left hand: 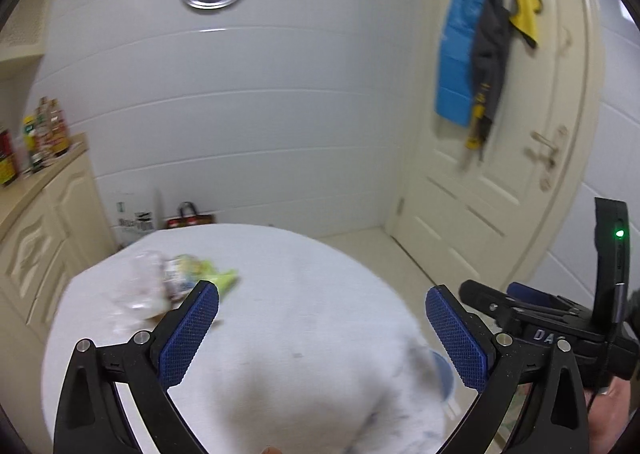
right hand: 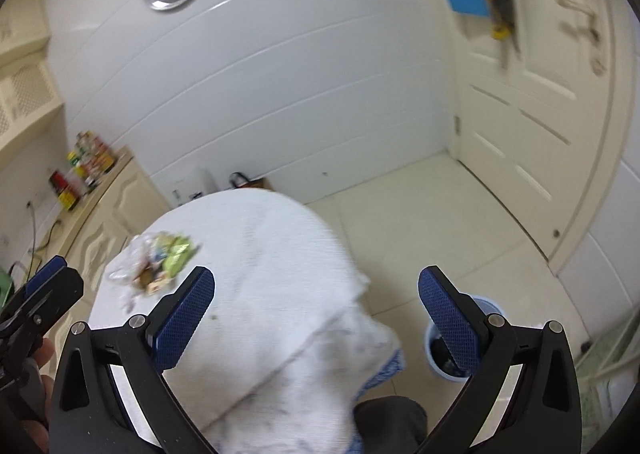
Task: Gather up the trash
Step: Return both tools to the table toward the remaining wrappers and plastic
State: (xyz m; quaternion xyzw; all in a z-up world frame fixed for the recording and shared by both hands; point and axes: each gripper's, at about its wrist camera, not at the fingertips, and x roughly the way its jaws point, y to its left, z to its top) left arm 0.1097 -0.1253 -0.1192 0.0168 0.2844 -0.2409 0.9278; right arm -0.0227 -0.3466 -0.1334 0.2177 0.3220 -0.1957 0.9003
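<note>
A heap of trash [left hand: 168,286], clear plastic and green-yellow wrappers, lies on the far left of the table's white cloth [left hand: 288,294]. It also shows in the right wrist view [right hand: 154,262]. My left gripper [left hand: 322,328] is open and empty above the table, the heap just beyond its left finger. My right gripper [right hand: 316,320] is open and empty over the table's right edge. A light blue trash bin [right hand: 460,338] stands on the floor right of the table, partly behind the right finger. The bin's rim [left hand: 444,370] peeks out in the left wrist view.
A cream cabinet [left hand: 44,222] with bottles [left hand: 44,138] runs along the left wall. A bag [left hand: 190,216] stands on the floor behind the table. A white door [left hand: 500,134] with hanging cloths is at right. The right gripper [left hand: 540,306] shows in the left view.
</note>
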